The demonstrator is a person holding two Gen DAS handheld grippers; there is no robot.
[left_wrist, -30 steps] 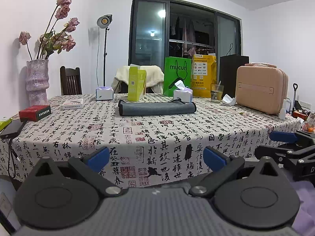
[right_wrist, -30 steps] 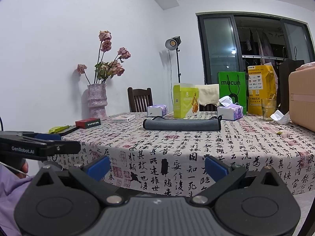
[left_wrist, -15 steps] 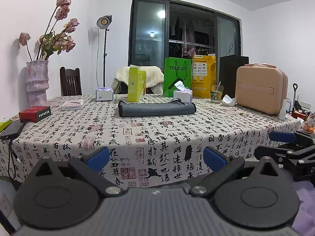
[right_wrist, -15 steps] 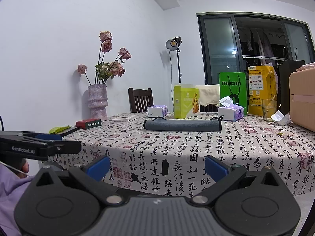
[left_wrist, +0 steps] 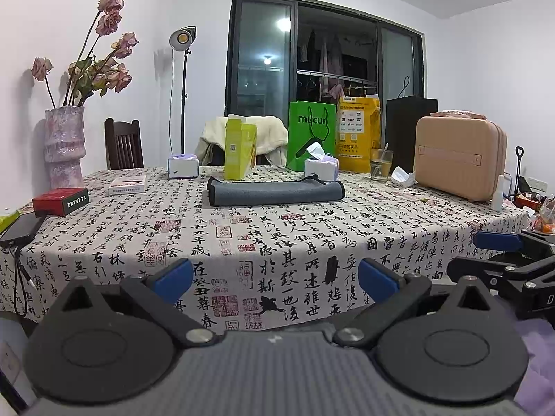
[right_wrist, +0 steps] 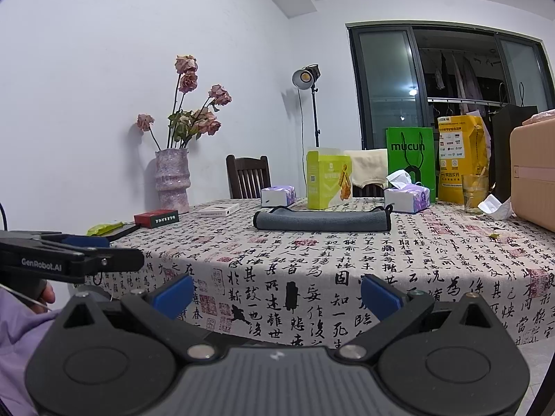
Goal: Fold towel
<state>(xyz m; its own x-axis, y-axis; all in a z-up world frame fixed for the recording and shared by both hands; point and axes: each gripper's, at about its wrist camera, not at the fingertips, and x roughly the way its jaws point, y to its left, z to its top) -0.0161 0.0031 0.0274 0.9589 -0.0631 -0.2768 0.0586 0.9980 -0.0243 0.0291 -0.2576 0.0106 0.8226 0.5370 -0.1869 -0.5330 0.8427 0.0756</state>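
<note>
A dark grey towel [left_wrist: 275, 192] lies folded into a long flat strip on the calligraphy tablecloth [left_wrist: 277, 239], towards the far side; it also shows in the right wrist view [right_wrist: 321, 221]. My left gripper [left_wrist: 275, 277] is open and empty, held low before the table's near edge, well short of the towel. My right gripper [right_wrist: 276, 293] is open and empty at the same height. Each gripper shows at the edge of the other's view: the right one [left_wrist: 499, 242], the left one [right_wrist: 69, 253].
Behind the towel stand a yellow-green box [left_wrist: 239, 150], two tissue boxes [left_wrist: 321, 168], a green bag [left_wrist: 310, 135], a yellow bag [left_wrist: 357, 135] and a glass [left_wrist: 381, 164]. A pink case [left_wrist: 458, 157] is at the right. A vase [left_wrist: 65, 145], a red box [left_wrist: 60, 201] and a phone [left_wrist: 20, 228] are at the left.
</note>
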